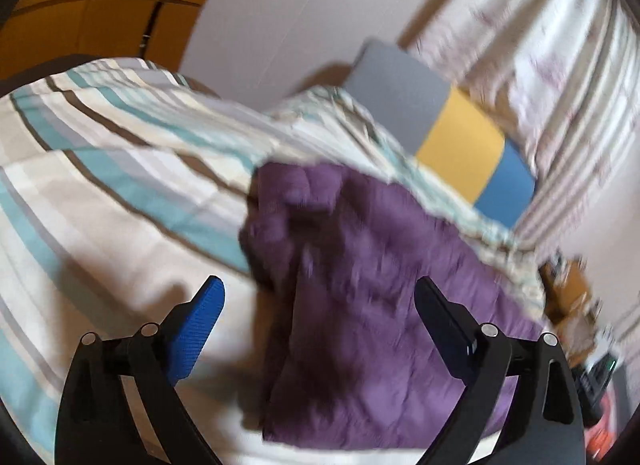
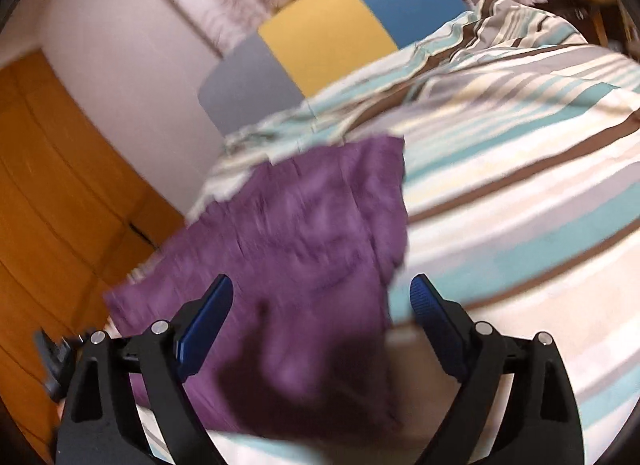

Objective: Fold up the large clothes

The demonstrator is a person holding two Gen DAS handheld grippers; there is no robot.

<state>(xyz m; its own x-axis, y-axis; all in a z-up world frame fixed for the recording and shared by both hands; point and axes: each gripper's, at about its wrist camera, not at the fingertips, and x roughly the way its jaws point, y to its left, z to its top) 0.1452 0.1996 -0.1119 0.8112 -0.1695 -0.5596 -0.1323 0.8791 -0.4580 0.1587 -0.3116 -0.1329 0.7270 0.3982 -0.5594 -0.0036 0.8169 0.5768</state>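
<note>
Purple garment [image 1: 360,305] lies crumpled on a striped bedspread [image 1: 100,185]; left gripper [image 1: 318,297] and right gripper [image 2: 322,293] gape wide, holding nothing.

Black hand-held gripper [image 1: 318,289], ribbed blue pads [image 1: 196,329]

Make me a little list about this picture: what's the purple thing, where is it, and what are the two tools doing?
purple thing: a purple garment, crumpled, looks partly folded; too blurry to tell its type
where it lies: on the striped bedcover
left tool: open, fingers wide, nothing pinched, garment beyond and between them
right tool: open, fingers wide, nothing pinched, over the garment's edge
behind the bed: a headboard in grey, yellow and blue panels, and a curtain
side: an orange wooden cupboard
</note>
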